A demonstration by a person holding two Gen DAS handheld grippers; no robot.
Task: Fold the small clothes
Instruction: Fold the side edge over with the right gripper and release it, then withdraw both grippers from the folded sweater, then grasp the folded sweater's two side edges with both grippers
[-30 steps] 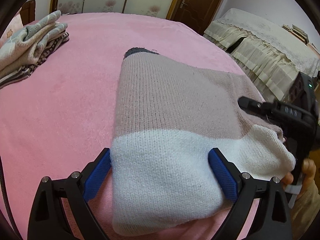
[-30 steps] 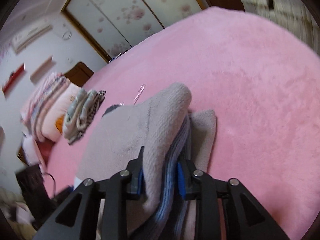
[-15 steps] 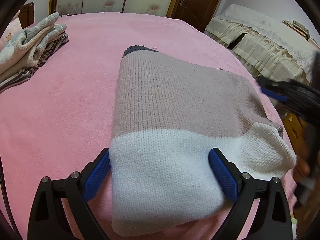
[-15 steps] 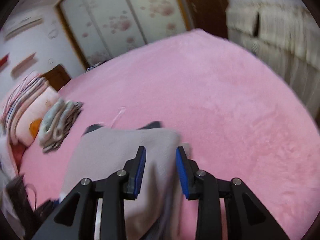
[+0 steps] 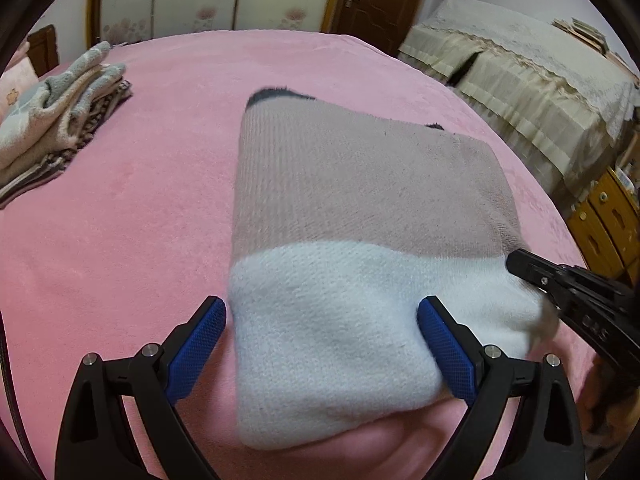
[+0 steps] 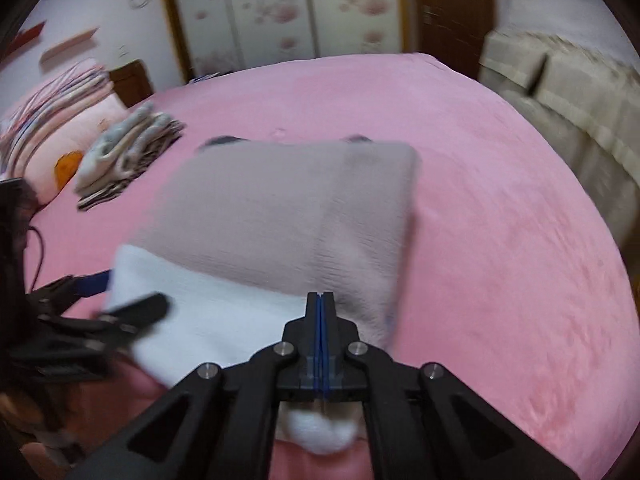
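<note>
A folded knit sweater (image 5: 352,216), mauve at the far half and white at the near half, lies flat on the pink bed (image 5: 120,200). My left gripper (image 5: 322,340) is open, its blue pads either side of the white end. My right gripper (image 6: 321,300) is shut with its tips over the sweater's (image 6: 280,208) near right part; I cannot tell if cloth is pinched. It shows at the right edge of the left wrist view (image 5: 568,284). The left gripper shows at the left of the right wrist view (image 6: 100,304).
A stack of folded clothes (image 5: 52,116) lies at the far left of the bed, also in the right wrist view (image 6: 124,152). Pillows (image 6: 52,120) lie beyond it. A covered sofa (image 5: 520,80) and wooden cabinet (image 5: 604,220) stand to the right.
My right gripper let go of the raised sleeve fold, which now lies flat. It then closed and came down at the sweater's near right edge. My left gripper stayed open and still.
</note>
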